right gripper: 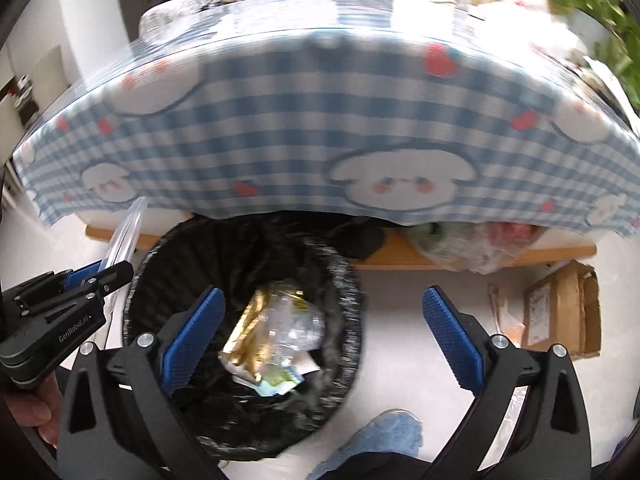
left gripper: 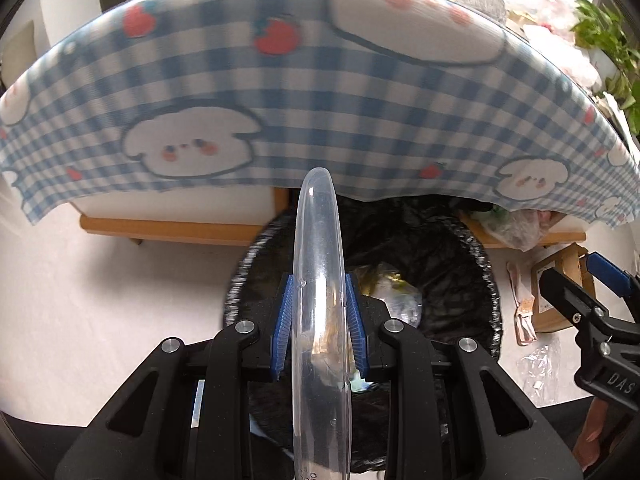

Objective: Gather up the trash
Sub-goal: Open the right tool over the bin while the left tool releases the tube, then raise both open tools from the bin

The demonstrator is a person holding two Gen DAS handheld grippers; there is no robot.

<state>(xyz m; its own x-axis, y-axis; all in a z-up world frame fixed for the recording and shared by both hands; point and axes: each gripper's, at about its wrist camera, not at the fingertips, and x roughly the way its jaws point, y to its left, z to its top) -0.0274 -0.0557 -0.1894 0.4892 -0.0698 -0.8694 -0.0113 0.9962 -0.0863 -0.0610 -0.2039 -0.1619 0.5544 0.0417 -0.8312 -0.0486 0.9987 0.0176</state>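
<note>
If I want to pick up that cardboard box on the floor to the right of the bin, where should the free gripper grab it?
Take the cardboard box by its raised open flap at the far right edge, coming from above with the open right gripper. It looks to lie flat on the floor, so its broad faces are probably too wide for the jaws; the thin flap edge sticks up and should fit between them.

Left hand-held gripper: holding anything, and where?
Yes: the left hand-held gripper pinches a clear plastic lid edge-on, across its rim.

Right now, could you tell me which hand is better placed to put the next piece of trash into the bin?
Left: the left gripper is shut on a clear plastic lid above the black-lined bin; the right gripper is open and empty.
</note>
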